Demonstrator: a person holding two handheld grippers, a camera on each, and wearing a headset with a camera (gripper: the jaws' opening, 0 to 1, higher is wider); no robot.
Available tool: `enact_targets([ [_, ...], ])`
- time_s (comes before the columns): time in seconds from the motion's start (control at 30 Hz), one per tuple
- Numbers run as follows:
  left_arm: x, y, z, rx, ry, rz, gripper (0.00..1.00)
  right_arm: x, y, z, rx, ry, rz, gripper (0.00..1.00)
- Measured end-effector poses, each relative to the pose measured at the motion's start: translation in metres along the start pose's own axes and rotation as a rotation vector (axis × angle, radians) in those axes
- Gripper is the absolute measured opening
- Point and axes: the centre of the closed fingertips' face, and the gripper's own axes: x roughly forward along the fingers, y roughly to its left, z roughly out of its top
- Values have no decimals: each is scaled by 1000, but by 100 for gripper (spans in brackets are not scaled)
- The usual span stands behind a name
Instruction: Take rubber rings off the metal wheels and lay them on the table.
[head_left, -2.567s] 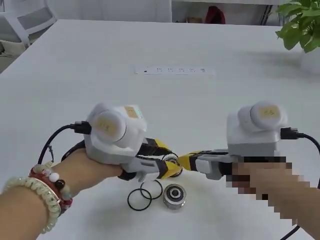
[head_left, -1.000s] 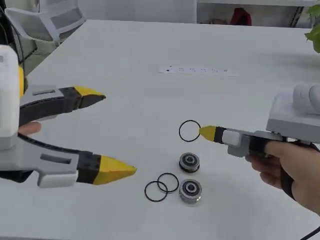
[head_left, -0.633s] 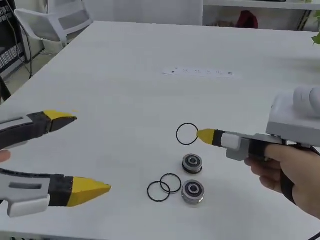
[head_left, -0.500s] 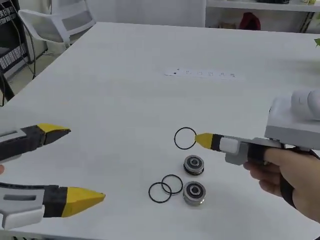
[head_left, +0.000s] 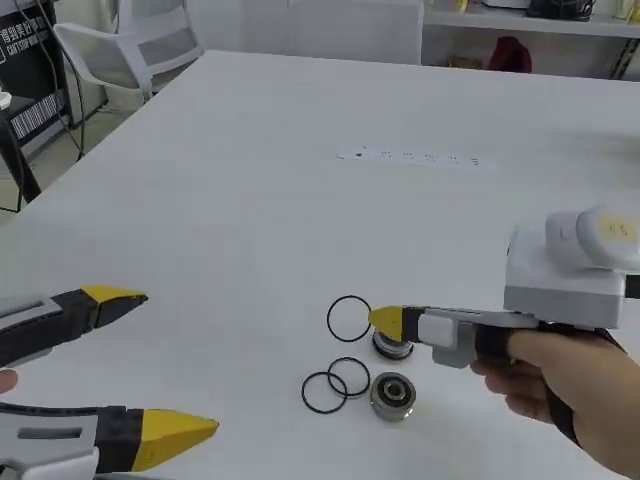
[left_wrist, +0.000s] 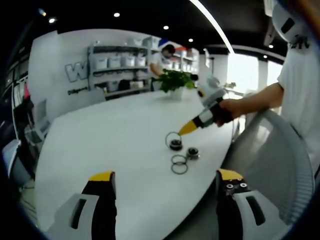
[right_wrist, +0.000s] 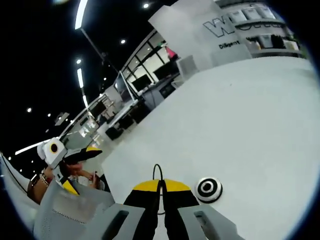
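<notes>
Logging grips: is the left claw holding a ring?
No, the left claw stands open and empty, while the right claw pinches a ring.

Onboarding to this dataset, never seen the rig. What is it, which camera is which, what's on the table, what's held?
No robot: a person holds a two-jaw claw in each hand. The head view comes from a headset camera looking down; each round view from a camera riding on one claw. The right claw is shut on a black rubber ring; the left claw is open and empty. On the white table lie two more rings, overlapping, two metal wheels and, farther off, a power strip.
</notes>
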Motion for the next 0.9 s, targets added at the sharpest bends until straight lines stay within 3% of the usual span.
enact_targets([
  [0.43,1,-1,-6,-13,17,-7,82,14,5,-36,-44,139,9,0],
  [0.9,1,0,-5,-25,5,-2,82,17,-6,-52,-108,213,-38,0],
])
